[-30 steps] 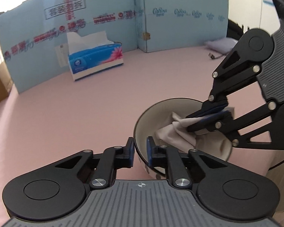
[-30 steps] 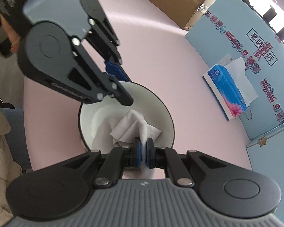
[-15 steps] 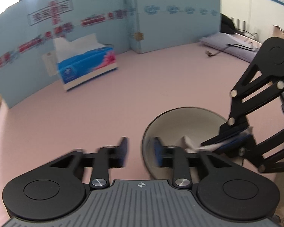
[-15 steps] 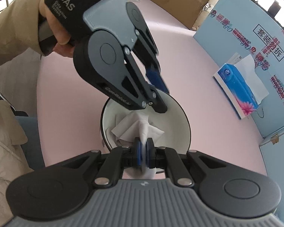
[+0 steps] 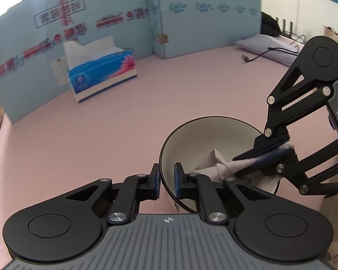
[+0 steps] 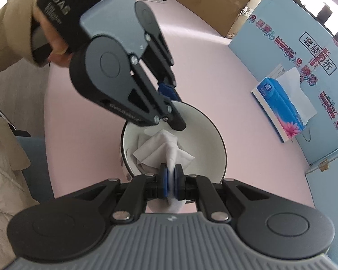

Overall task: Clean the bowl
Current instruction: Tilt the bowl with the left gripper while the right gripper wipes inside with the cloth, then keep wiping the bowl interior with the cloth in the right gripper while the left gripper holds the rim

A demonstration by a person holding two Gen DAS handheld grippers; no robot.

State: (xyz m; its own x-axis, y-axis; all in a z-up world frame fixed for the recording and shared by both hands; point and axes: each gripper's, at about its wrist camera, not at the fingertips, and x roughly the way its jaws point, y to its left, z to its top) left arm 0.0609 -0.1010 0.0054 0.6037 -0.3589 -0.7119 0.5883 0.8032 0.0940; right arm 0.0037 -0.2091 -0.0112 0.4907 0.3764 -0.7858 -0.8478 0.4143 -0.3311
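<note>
A white bowl with a dark rim sits on the pink table; it also shows in the right wrist view. My left gripper straddles the bowl's near rim, one pad inside and one outside, closed on it. It appears in the right wrist view at the bowl's far rim. My right gripper is shut on a white tissue that lies crumpled inside the bowl. In the left wrist view the right gripper reaches into the bowl from the right with the tissue.
A blue tissue box stands at the back by a light blue board wall; it also shows in the right wrist view. A cardboard box sits at the far table edge. A cable and pad lie back right.
The left gripper was briefly wider open and blurred half a second ago; now it is closed on the bowl's rim again. The right gripper still holds the tissue in the bowl.
</note>
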